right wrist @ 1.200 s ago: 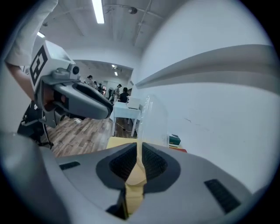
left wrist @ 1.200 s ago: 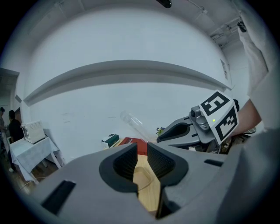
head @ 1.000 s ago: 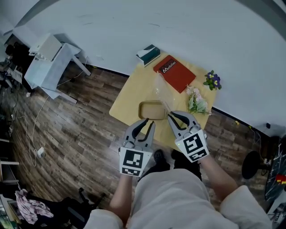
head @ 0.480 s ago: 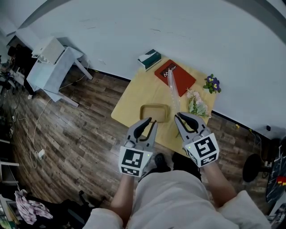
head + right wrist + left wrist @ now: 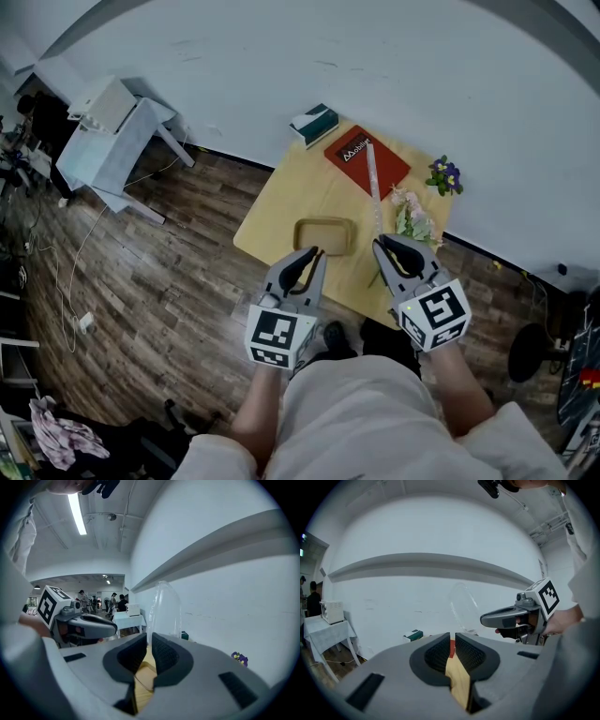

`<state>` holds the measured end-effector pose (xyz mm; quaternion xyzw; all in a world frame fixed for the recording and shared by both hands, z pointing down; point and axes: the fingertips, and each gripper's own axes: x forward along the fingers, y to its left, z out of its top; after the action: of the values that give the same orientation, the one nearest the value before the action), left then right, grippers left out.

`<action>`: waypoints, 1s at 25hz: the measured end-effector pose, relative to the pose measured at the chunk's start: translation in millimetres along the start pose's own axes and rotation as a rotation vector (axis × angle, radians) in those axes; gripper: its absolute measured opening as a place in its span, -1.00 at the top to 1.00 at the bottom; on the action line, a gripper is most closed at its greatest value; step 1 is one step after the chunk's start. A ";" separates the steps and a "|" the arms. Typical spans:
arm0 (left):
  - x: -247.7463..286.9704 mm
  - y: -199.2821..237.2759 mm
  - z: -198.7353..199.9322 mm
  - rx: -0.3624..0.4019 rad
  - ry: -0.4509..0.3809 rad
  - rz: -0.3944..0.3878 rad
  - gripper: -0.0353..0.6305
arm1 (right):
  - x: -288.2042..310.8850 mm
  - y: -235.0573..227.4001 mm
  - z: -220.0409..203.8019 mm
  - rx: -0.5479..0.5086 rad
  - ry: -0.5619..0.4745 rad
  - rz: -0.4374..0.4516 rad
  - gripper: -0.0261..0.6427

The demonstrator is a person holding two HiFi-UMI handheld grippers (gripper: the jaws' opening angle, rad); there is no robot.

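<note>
My right gripper (image 5: 382, 243) (image 5: 149, 641) is shut on the lower end of a clear plastic sleeve (image 5: 372, 178) (image 5: 164, 606). The sleeve stands up from the jaws, above a small wooden table (image 5: 281, 202). It also shows in the left gripper view as a faint clear sleeve (image 5: 463, 607) beside the right gripper (image 5: 520, 618). My left gripper (image 5: 314, 253) (image 5: 452, 641) hangs over the table's near edge, shut and holding nothing, close to a tan tray (image 5: 324, 234) (image 5: 145, 677).
On the table lie a red book (image 5: 367, 159), a green and white box (image 5: 313, 123), purple flowers (image 5: 445, 175) (image 5: 239, 657) and a pale bouquet (image 5: 412, 220). A white side table (image 5: 117, 127) stands to the left on the wood floor. A white wall runs behind.
The right gripper moved right and a little nearer, and the clear sleeve swung from leaning left to nearly upright. The left gripper's jaws narrowed.
</note>
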<state>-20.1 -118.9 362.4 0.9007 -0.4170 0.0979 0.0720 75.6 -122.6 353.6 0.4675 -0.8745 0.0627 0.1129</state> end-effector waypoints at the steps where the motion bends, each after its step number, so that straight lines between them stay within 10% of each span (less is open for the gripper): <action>1: 0.0 0.4 0.5 -0.001 -0.001 0.001 0.79 | 0.3 0.1 -0.2 0.004 -0.001 0.002 0.81; 25: -0.8 6.3 -2.3 -0.018 0.007 0.022 0.88 | 5.7 0.0 0.3 0.018 -0.005 0.048 0.81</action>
<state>-25.8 -121.9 364.8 0.8951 -0.4274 0.0981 0.0805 72.5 -127.3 354.7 0.4476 -0.8851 0.0722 0.1052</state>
